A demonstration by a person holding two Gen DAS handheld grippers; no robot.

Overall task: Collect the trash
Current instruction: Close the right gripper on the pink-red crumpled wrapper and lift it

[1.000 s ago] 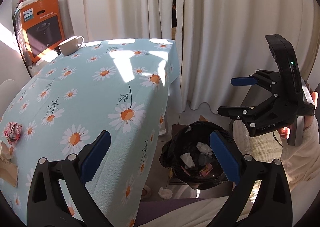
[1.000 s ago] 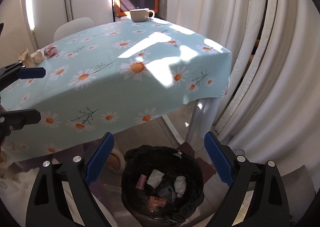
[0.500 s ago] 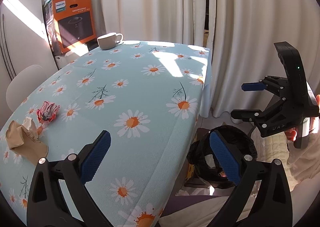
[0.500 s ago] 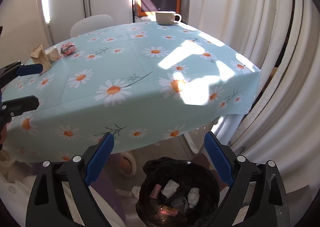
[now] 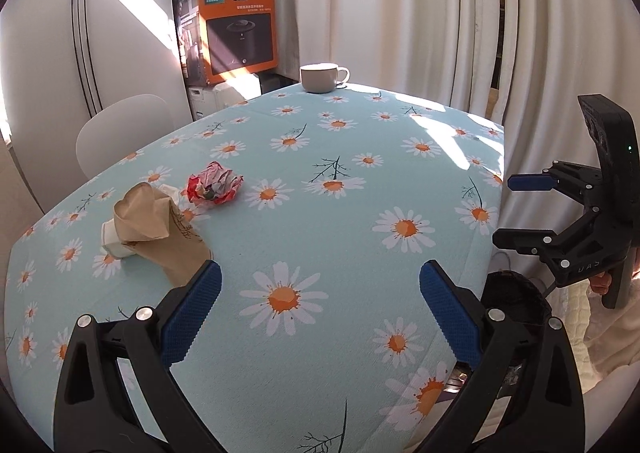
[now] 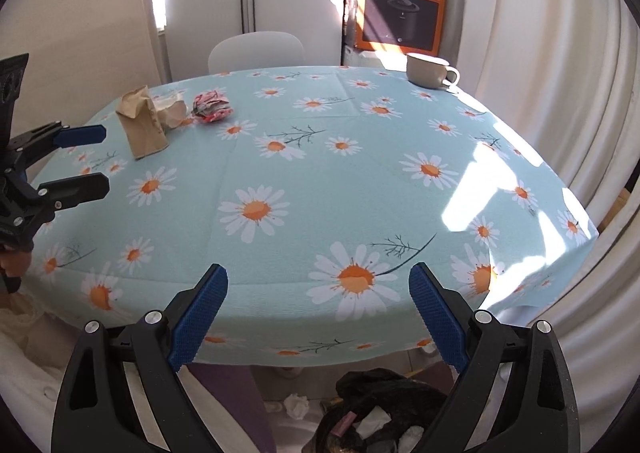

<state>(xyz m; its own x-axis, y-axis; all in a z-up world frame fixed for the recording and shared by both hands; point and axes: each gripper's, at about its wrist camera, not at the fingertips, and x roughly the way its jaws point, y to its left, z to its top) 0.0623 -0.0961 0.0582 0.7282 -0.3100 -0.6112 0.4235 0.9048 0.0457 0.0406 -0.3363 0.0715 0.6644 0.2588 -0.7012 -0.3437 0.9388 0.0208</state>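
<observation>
A crumpled brown paper bag lies on the daisy tablecloth at the left, with a white paper cup beside it and a red-and-white crumpled wrapper just behind. All three also show in the right wrist view: bag, wrapper. My left gripper is open and empty above the table's near edge. My right gripper is open and empty at the table's edge, above the black-lined trash bin. A white paper ball lies on the floor by the bin.
A white mug stands at the table's far edge. An orange Philips box sits behind it. A white chair stands at the far left side. White curtains hang behind and to the right.
Both grippers have swung up from the trash bin toward the tabletop. The paper bag and wrapper have come into fuller view. Both stay open and empty.
</observation>
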